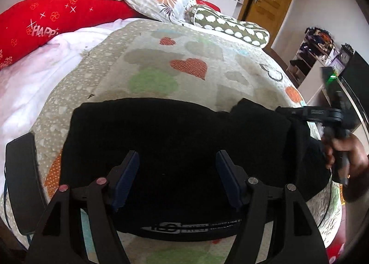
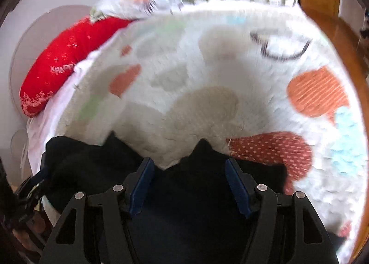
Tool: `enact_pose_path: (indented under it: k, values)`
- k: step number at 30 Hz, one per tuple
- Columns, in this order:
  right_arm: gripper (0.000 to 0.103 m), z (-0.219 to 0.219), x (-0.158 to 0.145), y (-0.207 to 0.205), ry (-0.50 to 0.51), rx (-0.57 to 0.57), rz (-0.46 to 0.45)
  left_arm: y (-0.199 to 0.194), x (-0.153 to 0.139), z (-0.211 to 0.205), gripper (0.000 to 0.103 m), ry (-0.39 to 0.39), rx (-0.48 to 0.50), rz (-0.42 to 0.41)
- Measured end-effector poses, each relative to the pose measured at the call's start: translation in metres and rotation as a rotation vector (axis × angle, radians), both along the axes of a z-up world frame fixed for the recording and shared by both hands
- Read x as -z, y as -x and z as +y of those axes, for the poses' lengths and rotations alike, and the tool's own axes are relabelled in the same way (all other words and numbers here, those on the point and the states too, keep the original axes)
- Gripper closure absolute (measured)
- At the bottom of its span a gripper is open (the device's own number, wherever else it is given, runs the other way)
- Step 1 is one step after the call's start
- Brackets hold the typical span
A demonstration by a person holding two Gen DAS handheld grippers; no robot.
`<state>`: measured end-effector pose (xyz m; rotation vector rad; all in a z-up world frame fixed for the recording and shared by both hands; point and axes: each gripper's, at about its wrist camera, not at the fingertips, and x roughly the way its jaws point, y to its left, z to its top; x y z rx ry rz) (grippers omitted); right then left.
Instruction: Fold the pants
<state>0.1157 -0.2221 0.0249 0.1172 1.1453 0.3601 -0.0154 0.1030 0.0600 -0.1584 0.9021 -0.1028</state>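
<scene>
Pants point(image 1: 161, 139) lie compactly folded on bed point(image 1: 184, 56), right end rumpled; both hand-held grippers, left point(image 1: 177, 178) and right point(image 2: 188, 185), gape wide, holding nothing; probably only tidying left.

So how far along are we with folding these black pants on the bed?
The black pants already lie as a fairly compact folded shape on the heart-print bedspread. Nothing is held: the left gripper and right gripper both hover open over the fabric. The right end looks bunched, so smoothing it, perhaps a last fold, seems left.
</scene>
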Motion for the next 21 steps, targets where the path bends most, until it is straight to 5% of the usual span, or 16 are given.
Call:
enact_pose_path:
  k: [1, 3, 6, 11, 14, 17, 21]
  values:
    - [0.048, 0.003, 0.007, -0.004, 0.015, -0.017, 0.006, 0.000, -0.001, -0.001, 0.035, 0.000, -0.002, 0.001]
    - [0.089, 0.008, 0.010, -0.003, 0.078, -0.052, -0.036, 0.001, -0.003, 0.000, 0.035, 0.004, -0.007, 0.002]
    - [0.091, -0.006, -0.010, 0.011, 0.002, -0.052, -0.090, 0.003, -0.005, 0.002, 0.035, 0.002, -0.015, 0.000]
    - [0.092, -0.053, -0.104, 0.058, -0.137, -0.012, -0.343, 0.009, -0.019, -0.001, 0.035, 0.013, -0.008, -0.037]
    - [0.092, -0.082, -0.134, 0.109, -0.169, -0.001, -0.441, 0.014, -0.024, -0.006, 0.032, 0.024, 0.006, -0.056]
    - [0.095, -0.110, -0.121, 0.157, -0.167, 0.028, -0.421, 0.014, -0.019, -0.010, 0.032, 0.023, 0.014, -0.040]
    - [0.098, -0.137, -0.045, 0.178, -0.023, 0.121, -0.238, 0.011, -0.005, -0.015, 0.032, 0.027, 0.016, 0.004]
